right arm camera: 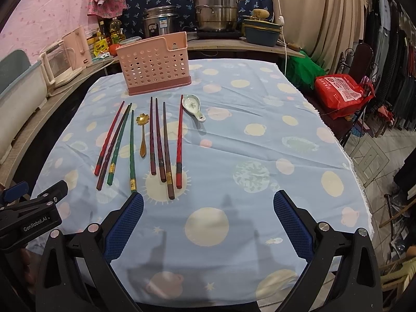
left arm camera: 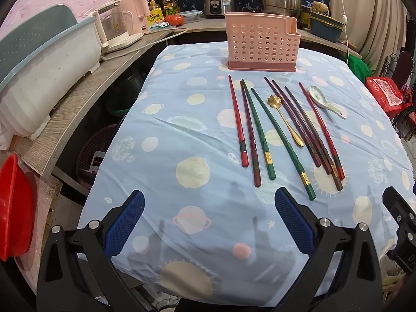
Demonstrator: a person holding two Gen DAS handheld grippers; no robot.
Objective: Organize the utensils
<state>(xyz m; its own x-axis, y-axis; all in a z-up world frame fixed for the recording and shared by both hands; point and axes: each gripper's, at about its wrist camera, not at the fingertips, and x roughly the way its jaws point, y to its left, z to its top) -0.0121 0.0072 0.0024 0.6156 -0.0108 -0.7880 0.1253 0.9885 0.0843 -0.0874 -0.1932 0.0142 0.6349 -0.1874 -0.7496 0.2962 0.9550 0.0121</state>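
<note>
Eight chopsticks (left arm camera: 283, 135) lie side by side on the table's blue cloth (left arm camera: 182, 119), tips toward the pink holder (left arm camera: 261, 43) standing upright at the far edge. A gold spoon (left arm camera: 284, 115) lies among them, and a white ceramic spoon (left arm camera: 326, 101) lies just beside the rightmost red stick, perhaps touching it. The holder looks empty, though its inside is mostly hidden. The left gripper (left arm camera: 209, 225) and the right gripper (right arm camera: 208, 225) hover near the table's near edge, fingers spread wide, holding nothing.
</note>
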